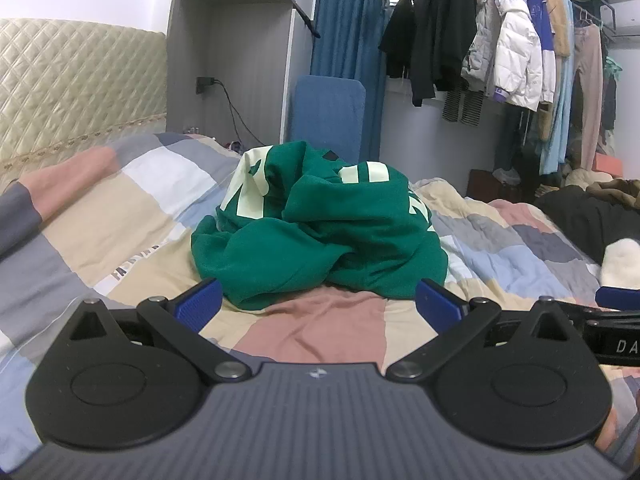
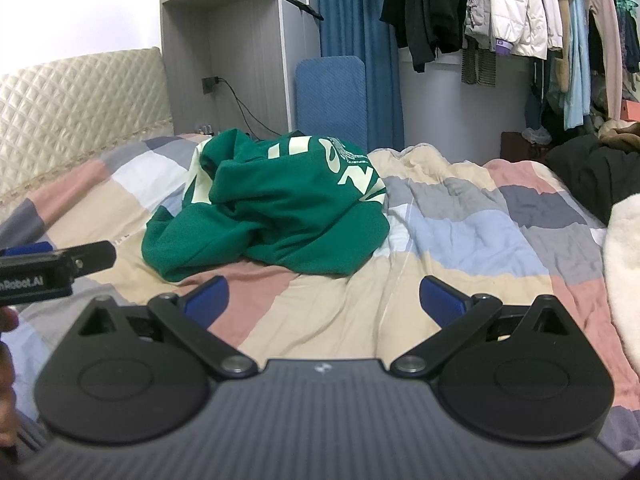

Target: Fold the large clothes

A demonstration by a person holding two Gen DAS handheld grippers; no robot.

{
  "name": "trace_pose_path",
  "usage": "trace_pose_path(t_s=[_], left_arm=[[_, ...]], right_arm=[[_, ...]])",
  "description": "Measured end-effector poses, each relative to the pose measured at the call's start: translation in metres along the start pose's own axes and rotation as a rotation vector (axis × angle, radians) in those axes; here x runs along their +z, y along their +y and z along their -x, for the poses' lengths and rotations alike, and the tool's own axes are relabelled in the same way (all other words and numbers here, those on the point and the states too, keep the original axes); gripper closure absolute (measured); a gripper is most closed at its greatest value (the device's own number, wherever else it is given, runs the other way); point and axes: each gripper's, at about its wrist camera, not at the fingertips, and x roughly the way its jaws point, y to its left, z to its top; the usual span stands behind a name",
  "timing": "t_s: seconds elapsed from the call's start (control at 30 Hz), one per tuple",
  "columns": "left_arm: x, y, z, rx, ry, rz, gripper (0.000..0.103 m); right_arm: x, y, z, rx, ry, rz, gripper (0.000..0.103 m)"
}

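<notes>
A green sweatshirt with pale lettering lies crumpled in a heap on the patchwork quilt. My left gripper is open, its blue fingers just short of the heap's near edge, with nothing between them. In the right wrist view the same green sweatshirt sits ahead and to the left. My right gripper is open over bare quilt, apart from the cloth. The left gripper's side shows at the left edge of that view.
A quilted headboard stands at the left. Behind the bed are a grey cabinet, a blue curtain and a rail of hanging clothes. Dark clothing and a white fluffy item lie at the bed's right side.
</notes>
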Motion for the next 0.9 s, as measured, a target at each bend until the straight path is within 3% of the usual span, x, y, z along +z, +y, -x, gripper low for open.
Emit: trace_pose_path(t_s=[0.9], left_arm=[[-0.0007,-0.0007,0.0046,-0.005,-0.016,-0.002,0.0]], right_arm=[[0.0014,0.0047,-0.0014,-0.006,0.014,0.015,0.0]])
